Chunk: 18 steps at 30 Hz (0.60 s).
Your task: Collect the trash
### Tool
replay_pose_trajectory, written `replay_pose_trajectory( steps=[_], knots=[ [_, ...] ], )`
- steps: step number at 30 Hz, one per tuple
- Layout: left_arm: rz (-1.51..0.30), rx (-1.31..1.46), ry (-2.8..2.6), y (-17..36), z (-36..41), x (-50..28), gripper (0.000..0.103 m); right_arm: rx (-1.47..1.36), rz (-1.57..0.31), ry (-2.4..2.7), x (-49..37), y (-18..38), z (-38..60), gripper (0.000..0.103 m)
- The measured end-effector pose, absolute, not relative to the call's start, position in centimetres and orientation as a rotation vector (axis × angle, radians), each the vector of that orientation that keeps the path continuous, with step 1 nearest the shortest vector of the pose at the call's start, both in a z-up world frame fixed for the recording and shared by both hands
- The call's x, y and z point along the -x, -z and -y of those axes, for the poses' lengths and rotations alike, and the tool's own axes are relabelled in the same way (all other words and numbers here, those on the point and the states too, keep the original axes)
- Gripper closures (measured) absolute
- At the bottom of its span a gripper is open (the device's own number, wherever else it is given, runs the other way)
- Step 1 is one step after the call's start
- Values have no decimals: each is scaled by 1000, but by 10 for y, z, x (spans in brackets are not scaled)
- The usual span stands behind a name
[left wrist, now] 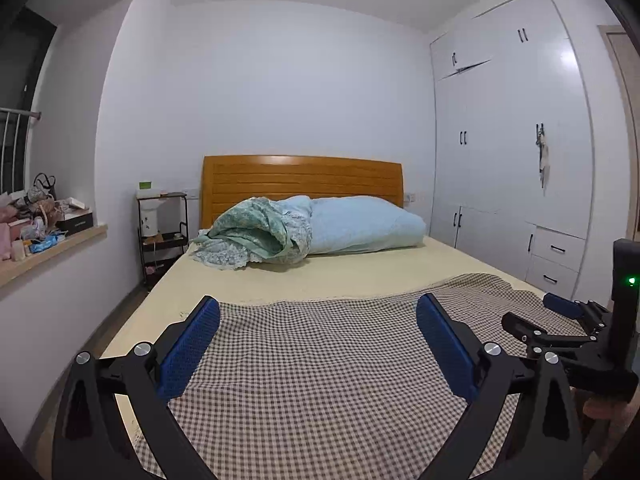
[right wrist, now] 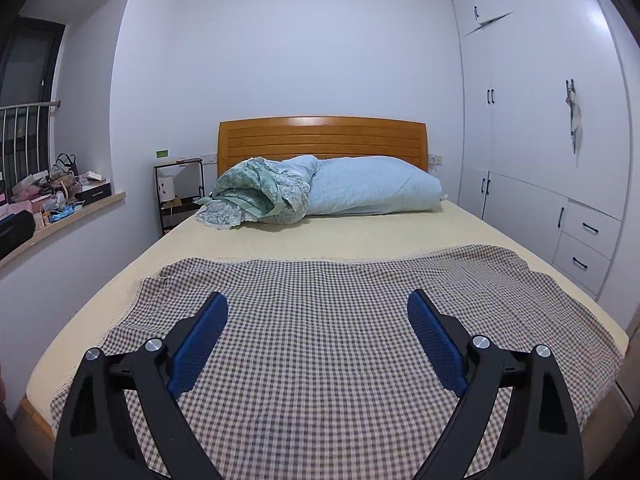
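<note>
We hold both the left gripper (left wrist: pixel 318 344) and right gripper (right wrist: pixel 318 340) released above the bed (right wrist: pixel 360 236); no trash shows there, so its handling stays unknown.

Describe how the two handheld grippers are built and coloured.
Both the left gripper and right gripper have matte black angular arms with round silver bolts and blue textured pads. In the left view, the right unit's black body carries a green light.
</note>
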<state>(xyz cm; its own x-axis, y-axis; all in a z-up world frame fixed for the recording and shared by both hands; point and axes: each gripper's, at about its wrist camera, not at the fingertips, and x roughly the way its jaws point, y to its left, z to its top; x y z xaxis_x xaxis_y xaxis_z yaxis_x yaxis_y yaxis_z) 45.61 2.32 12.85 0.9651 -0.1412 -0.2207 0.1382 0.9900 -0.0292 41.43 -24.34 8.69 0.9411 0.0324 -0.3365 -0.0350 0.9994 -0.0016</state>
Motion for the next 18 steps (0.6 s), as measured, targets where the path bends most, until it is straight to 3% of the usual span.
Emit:
replay_pose_trajectory(
  steps=[18],
  knots=[
    [-186,-18,155,-128,-4,-240,8,-1,-375,-67,-250,-74,239,16]
  ],
)
